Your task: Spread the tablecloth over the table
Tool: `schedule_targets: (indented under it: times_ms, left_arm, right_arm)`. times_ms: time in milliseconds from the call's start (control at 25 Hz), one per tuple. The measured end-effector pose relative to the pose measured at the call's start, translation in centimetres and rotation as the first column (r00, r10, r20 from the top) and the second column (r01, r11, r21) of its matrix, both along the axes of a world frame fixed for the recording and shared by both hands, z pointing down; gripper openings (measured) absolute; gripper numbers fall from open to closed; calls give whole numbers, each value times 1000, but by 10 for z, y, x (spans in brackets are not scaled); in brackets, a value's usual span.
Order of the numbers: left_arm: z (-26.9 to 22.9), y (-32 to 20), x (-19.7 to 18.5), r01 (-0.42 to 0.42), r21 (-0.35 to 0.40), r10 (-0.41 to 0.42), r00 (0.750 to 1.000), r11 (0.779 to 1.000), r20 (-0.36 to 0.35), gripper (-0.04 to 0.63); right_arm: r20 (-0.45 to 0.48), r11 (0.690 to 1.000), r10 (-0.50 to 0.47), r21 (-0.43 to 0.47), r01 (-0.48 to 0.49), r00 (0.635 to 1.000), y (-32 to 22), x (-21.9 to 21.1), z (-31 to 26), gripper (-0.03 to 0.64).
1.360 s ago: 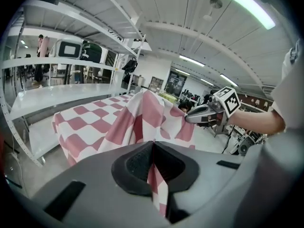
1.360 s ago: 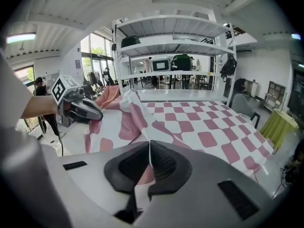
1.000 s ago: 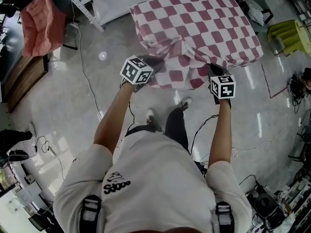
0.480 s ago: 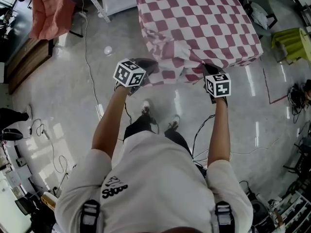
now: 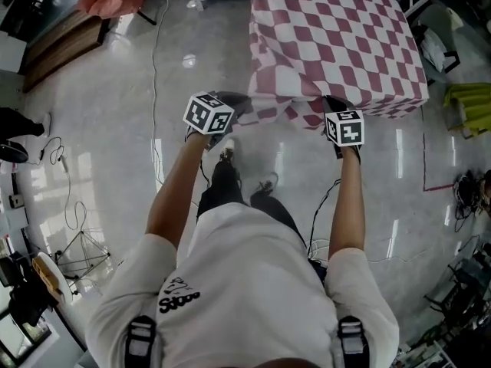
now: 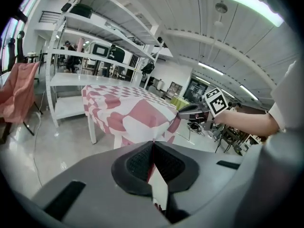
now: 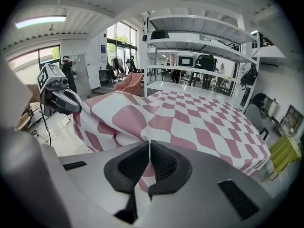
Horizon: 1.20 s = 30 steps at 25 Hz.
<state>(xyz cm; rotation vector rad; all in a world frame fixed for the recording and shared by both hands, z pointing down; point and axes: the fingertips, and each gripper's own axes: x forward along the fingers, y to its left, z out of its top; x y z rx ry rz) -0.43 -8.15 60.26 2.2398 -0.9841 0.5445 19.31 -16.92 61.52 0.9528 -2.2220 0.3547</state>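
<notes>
The pink-and-white checked tablecloth (image 5: 330, 37) is draped over the table (image 6: 91, 127), with its near edge bunched and hanging off the front side. That edge is pinched at two points, by the clenched left gripper (image 6: 152, 146) and the clenched right gripper (image 7: 149, 145). If it is pulled too far, the far side could be uncovered, and an uneven pull would likely leave the cloth skewed.

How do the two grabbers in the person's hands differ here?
The left gripper grips the tablecloth by the table's front corner; the right gripper grips it midway along the front edge. The left cube sits turned cornerwise, the right cube squarer. Both are shut on the cloth's hem.
</notes>
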Motion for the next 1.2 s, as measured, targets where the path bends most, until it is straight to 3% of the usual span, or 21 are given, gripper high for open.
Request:
schedule_targets:
  times_ms: [440, 680, 800, 920, 1080, 1200]
  left_arm:
    - [83, 40, -12, 87, -136, -84, 996, 987, 31, 32]
    - [138, 42, -20, 99, -224, -90, 995, 969, 50, 32]
    - [162, 47, -23, 86, -288, -60, 994, 954, 95, 34]
    - [182, 48, -27, 49, -320, -7, 991, 946, 131, 80]
    - [198, 35, -34, 59, -333, -22, 993, 941, 112, 173]
    - [197, 22, -38, 47, -323, -17, 995, 945, 98, 199]
  right_arm:
    - [-109, 997, -66, -51, 60, 992, 24, -15, 76, 44]
    - [-103, 995, -37, -91, 27, 994, 27, -21, 116, 61]
    - [-71, 993, 9, -120, -18, 997, 28, -22, 132, 75]
    - [-55, 987, 72, -141, -79, 996, 25, -23, 143, 78]
    - [-15, 980, 133, -145, -134, 991, 19, -27, 150, 84]
    - [15, 974, 170, -152, -166, 985, 18, -24, 151, 84]
